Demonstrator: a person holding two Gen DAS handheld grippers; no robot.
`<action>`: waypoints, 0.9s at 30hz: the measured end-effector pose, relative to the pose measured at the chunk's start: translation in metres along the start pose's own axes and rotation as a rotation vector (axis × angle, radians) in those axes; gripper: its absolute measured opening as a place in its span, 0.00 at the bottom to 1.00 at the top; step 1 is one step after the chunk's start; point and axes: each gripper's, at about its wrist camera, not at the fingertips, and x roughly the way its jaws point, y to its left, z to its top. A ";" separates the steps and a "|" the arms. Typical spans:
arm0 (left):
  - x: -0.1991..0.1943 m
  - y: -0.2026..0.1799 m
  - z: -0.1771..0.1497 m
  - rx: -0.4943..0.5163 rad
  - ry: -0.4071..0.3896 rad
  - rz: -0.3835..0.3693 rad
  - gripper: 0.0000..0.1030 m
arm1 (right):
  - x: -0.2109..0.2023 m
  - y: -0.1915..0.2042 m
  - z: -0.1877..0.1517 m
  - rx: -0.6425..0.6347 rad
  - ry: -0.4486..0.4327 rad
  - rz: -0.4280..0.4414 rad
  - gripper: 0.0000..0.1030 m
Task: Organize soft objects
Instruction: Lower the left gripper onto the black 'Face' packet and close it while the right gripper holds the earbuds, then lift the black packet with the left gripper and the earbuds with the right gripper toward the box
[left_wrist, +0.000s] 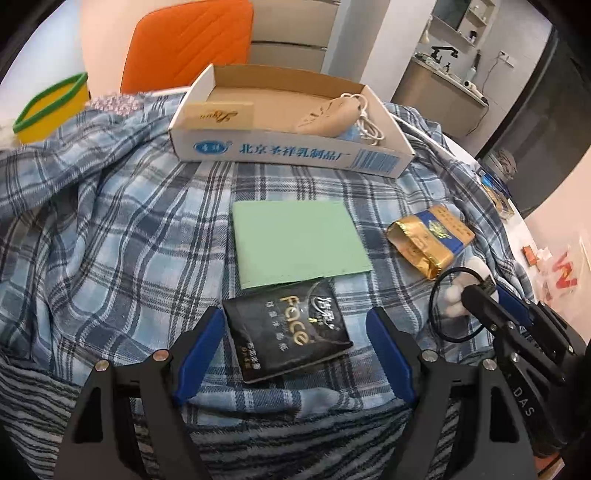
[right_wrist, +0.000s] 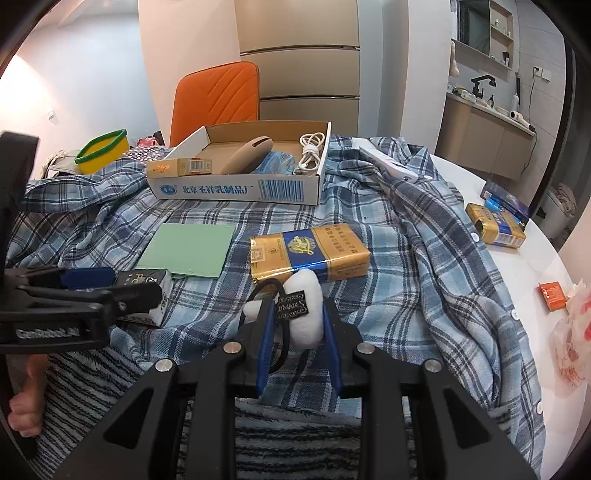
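The white plush hair tie (right_wrist: 304, 308), pinched in the right gripper (right_wrist: 297, 321) above the plaid shirt (right_wrist: 424, 258) just before the gold pack (right_wrist: 310, 254), should be carried level to the cardboard box (right_wrist: 240, 190) and released low, while the left gripper (left_wrist: 295, 325), spread around the black sachet (left_wrist: 286, 328) without touching it, keeps aside.

You have a woven plaid cloth (left_wrist: 110, 229), soft and creased, over a smooth white desk (right_wrist: 524, 266). The sachet (left_wrist: 288, 328) is glossy black foil. The green sheet (left_wrist: 299, 243) looks like matt paper. The packet (right_wrist: 310, 254) wears shiny gold-and-blue film. The box (left_wrist: 288, 147) is matt cardboard, raw brown inside. The pompom (right_wrist: 304, 314) is white fluff on a black elastic loop. Your hand-held gripper (left_wrist: 295, 350) is matt black plastic with blue pads and bright metal pins.
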 end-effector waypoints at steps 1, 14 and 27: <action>0.001 0.001 0.000 -0.005 0.005 -0.008 0.79 | 0.000 0.000 0.000 0.000 0.000 0.000 0.24; 0.008 -0.002 -0.005 0.002 0.011 0.033 0.70 | -0.001 -0.001 0.000 0.009 -0.005 0.007 0.24; -0.080 -0.036 -0.048 0.218 -0.510 -0.066 0.65 | -0.030 -0.004 -0.003 0.021 -0.160 0.007 0.24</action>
